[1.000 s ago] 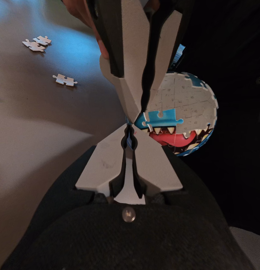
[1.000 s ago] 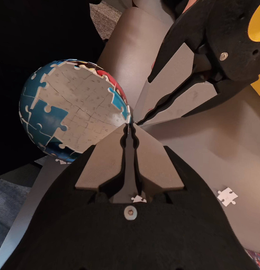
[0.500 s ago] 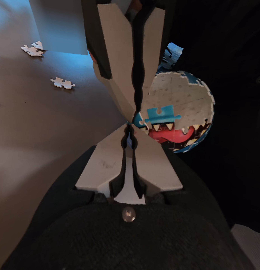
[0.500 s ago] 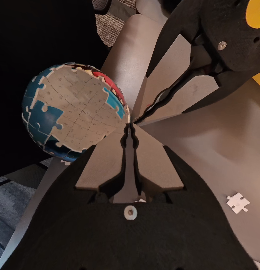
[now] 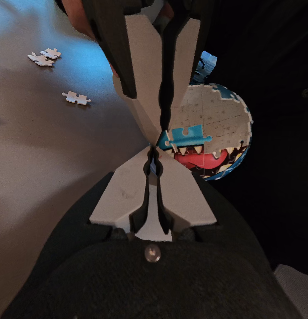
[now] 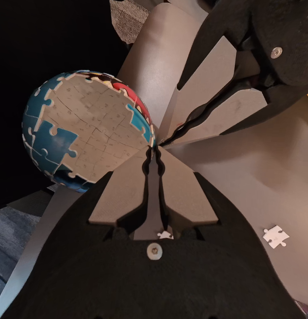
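The grey table (image 5: pixel 46 155) is bearing loose white pieces (image 5: pixel 77 98). The half-built puzzle ball (image 6: pixel 91 127) is hanging off its edge — left gripper (image 5: pixel 153 149) and right gripper (image 6: pixel 154 149) both pinching its open rim, many pieces remaining unfitted.

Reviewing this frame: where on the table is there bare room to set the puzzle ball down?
Bare table lies below the joined loose pieces; more between the loose piece and the left gripper. Crowded where left and right gripper tips pinch the puzzle ball rim.
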`<state>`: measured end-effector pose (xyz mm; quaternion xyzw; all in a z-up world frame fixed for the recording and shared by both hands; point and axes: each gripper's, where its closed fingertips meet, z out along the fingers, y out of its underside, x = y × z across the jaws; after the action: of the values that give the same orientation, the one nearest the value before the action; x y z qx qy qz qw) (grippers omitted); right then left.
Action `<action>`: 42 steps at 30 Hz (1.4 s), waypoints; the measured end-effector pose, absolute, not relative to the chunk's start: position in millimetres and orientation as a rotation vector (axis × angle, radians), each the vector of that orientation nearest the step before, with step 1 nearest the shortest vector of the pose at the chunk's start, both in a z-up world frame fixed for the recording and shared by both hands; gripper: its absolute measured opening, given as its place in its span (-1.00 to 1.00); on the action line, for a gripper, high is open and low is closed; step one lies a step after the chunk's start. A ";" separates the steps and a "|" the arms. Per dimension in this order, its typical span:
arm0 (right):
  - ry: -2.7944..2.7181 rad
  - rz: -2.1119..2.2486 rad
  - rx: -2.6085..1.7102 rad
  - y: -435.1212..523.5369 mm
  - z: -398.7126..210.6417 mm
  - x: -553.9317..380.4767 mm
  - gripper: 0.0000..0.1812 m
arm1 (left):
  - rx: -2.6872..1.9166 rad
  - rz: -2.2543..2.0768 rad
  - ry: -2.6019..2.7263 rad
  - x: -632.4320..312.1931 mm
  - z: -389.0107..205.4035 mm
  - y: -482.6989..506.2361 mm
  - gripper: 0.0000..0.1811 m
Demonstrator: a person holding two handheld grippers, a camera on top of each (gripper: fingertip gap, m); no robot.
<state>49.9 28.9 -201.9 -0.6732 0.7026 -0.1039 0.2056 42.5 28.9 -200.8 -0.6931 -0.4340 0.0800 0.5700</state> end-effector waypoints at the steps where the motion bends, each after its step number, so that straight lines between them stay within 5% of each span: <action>1: 1.962 -0.287 -1.885 29.0 -202.0 49.7 -0.99 | -1.629 0.189 -1.019 42.4 -200.9 29.2 -1.00; 42: 1.897 -0.310 -1.920 25.9 -182.0 45.6 -0.91 | -1.618 0.175 -1.010 42.8 -199.6 30.8 -1.00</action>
<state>45.6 25.9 -182.0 -0.6907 0.6826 -0.1116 0.2110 42.8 30.8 -199.6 -0.6910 -0.4314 0.0746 0.5752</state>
